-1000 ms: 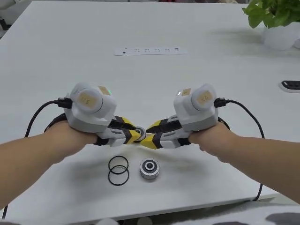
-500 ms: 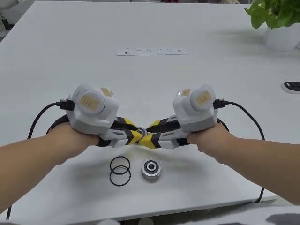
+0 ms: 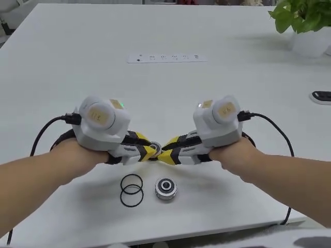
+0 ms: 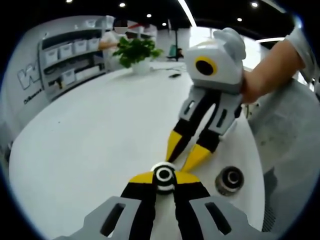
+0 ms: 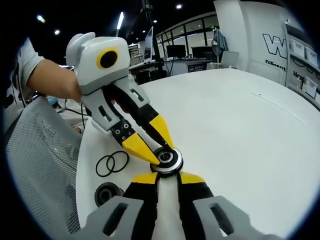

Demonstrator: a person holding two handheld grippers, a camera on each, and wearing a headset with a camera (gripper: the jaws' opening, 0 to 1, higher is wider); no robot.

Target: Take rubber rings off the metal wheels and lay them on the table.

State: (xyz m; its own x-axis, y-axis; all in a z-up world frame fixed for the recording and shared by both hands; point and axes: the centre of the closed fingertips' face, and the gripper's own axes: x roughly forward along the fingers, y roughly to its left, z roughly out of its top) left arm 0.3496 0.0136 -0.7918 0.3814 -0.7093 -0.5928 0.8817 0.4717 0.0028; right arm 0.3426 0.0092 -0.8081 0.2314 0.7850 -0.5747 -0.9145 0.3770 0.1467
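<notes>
At lower centre of the left gripper view, the left gripper (image 4: 164, 181) is clamped on a metal wheel (image 4: 164, 173). The right gripper (image 5: 167, 177) meets the wheel's rim, grasp indeterminate. Judged: wheel stiff and slick, its ring soft and stretchy; pinch the ring's edge. Two rubber rings (image 3: 131, 189) lie on the counter (image 3: 232, 77), lower centre in the head view. Wall lettering (image 5: 274, 44): "W".

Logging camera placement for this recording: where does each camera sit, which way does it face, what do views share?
Head view: on the person's head, looking down at the table; forearms, left gripper and right gripper show.
Left gripper view: on the left gripper, looking along its jaws, shut on the held wheel, at the right gripper and hand.
Right gripper view: on the right gripper, facing the left gripper; own jaws show.
Shared: all show the loose wheel; head and right gripper views, the rubber rings.
</notes>
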